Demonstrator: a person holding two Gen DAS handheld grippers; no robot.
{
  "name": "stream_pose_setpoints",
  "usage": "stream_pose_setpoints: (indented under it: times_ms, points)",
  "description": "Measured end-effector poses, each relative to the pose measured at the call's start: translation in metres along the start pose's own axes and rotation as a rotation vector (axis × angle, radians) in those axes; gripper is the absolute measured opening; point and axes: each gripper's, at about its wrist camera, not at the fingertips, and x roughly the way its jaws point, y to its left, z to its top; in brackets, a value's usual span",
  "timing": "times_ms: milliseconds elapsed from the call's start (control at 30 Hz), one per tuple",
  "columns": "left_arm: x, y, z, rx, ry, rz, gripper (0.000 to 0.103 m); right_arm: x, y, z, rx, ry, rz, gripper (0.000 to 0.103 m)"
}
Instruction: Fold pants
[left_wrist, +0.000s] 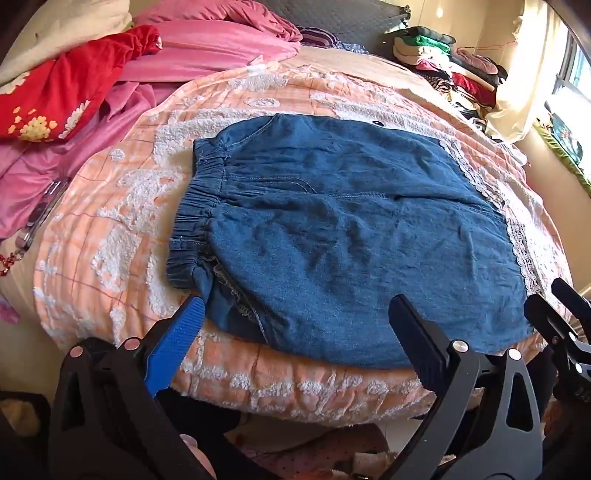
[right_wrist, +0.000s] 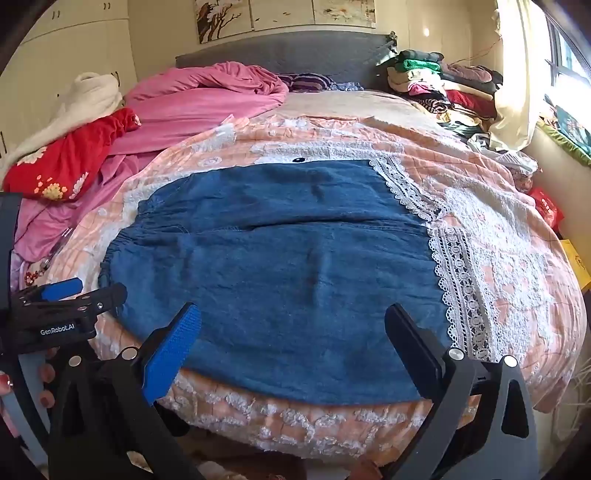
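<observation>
Blue denim pants (left_wrist: 343, 236) are lying flat across the middle of the frame on a peach-and-white quilt (left_wrist: 122, 206), their near edge sitting just inside the bed's front edge, elastic waistband at left, lace-trimmed cuffs at right. The left gripper (left_wrist: 295, 314) and right gripper (right_wrist: 293, 319) are hovering spread wide over that edge, gripping nothing. Bare quilt is showing on both sides.
</observation>
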Motion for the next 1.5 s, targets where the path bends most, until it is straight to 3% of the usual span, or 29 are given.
stream_pose_setpoints:
  times_ms: [1500]
  points:
    - [-0.006, -0.006, 0.003, 0.027, -0.030, -0.006, 0.094, 0.002, 0.007, -0.001, -0.018, 0.018, -0.004, 0.099]
